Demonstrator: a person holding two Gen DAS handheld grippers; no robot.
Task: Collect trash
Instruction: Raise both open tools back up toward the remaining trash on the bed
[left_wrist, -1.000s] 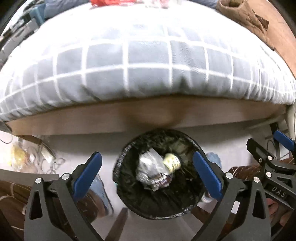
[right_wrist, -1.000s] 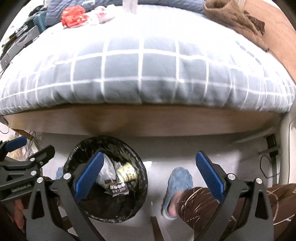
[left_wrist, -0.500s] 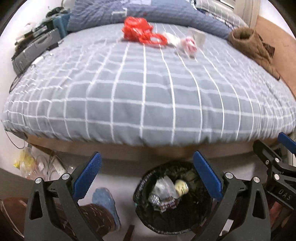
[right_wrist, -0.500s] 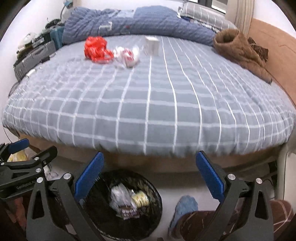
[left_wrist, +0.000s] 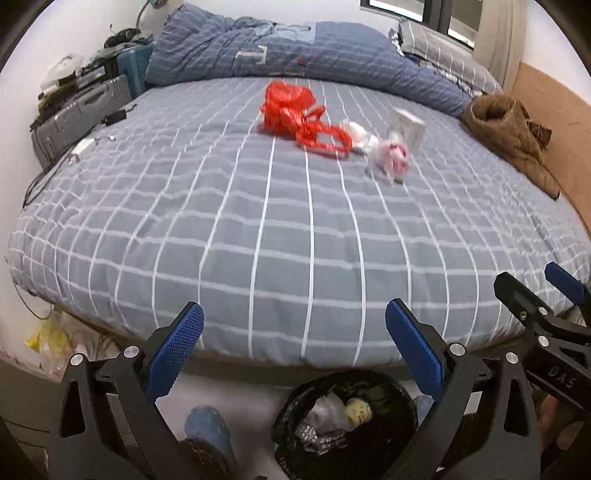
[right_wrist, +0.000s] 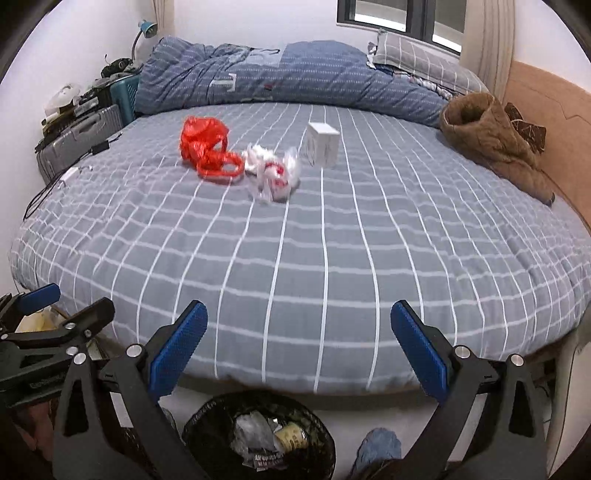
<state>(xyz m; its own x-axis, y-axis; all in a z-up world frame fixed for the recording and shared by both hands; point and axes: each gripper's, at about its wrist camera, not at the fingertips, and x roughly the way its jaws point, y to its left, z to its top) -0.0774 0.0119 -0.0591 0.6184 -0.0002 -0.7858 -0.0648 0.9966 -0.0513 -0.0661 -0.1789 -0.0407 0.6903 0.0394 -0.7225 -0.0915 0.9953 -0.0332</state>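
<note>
On the grey checked bed (left_wrist: 295, 236) (right_wrist: 332, 240) lie a red plastic bag (left_wrist: 295, 110) (right_wrist: 205, 146), a crumpled white-and-red wrapper (left_wrist: 389, 158) (right_wrist: 273, 173) and a small white box (left_wrist: 406, 127) (right_wrist: 323, 144). A black-lined trash bin (left_wrist: 347, 421) (right_wrist: 258, 435) stands on the floor below the bed's edge, holding a can and wrappers. My left gripper (left_wrist: 295, 350) is open and holds nothing, above the bin's left side. My right gripper (right_wrist: 299, 350) is open with nothing between its fingers, above the bin's right side.
A brown jacket (left_wrist: 509, 133) (right_wrist: 491, 144) lies at the bed's right, a rolled blue duvet (right_wrist: 295, 81) at the far end. A suitcase and clutter (left_wrist: 81, 110) stand left of the bed. A blue slipper (left_wrist: 207, 428) (right_wrist: 380, 446) shows on the floor.
Both grippers have lifted and tilted up from the trash bin toward the bed, so the bin has dropped to the bottom edge and the trash on the bed has come into view.
</note>
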